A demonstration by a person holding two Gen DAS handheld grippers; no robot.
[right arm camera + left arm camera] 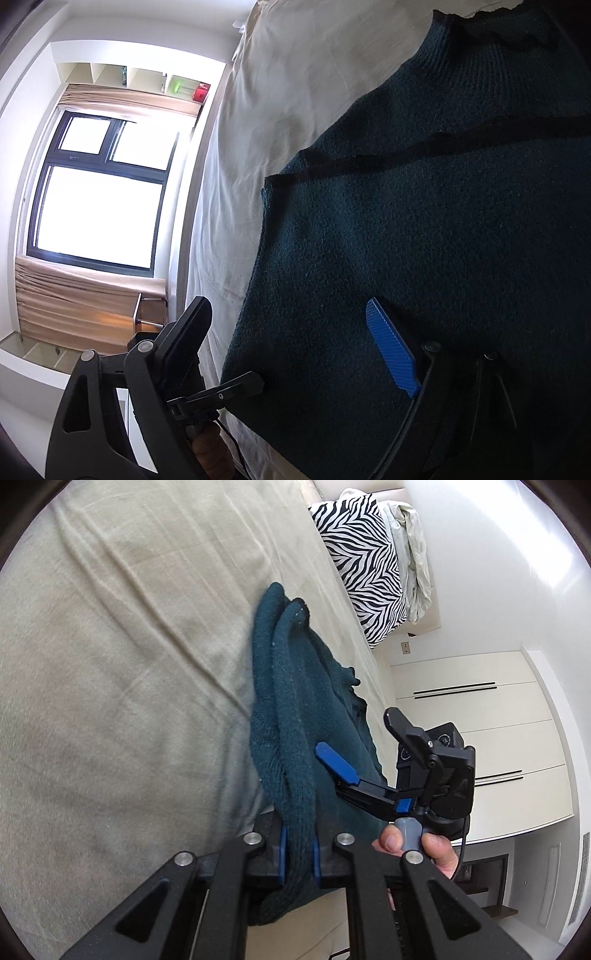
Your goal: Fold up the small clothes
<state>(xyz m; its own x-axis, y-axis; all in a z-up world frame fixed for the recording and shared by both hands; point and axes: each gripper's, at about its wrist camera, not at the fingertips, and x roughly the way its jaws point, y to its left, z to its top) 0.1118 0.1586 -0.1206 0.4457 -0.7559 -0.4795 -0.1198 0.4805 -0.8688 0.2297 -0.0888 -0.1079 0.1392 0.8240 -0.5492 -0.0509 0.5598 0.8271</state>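
Observation:
A dark teal knitted sweater [291, 701] lies bunched on the beige bed sheet [129, 664]. My left gripper [299, 853] is shut on a thick fold of the sweater, which runs between its blue pads. My right gripper [354, 738] shows in the left wrist view, open, just beside the sweater's edge. In the right wrist view the sweater [424, 240] fills the frame, partly lifted off the sheet [277, 92]. My right gripper [291, 332] is open wide, one finger [391, 350] lying against the knit, the other off its edge.
A zebra-print pillow [362, 565] and a pale folded cover [413, 554] lie at the head of the bed. White wardrobe doors [480, 738] stand beyond the bed. A bright window with tan curtains [99, 206] is on the other side.

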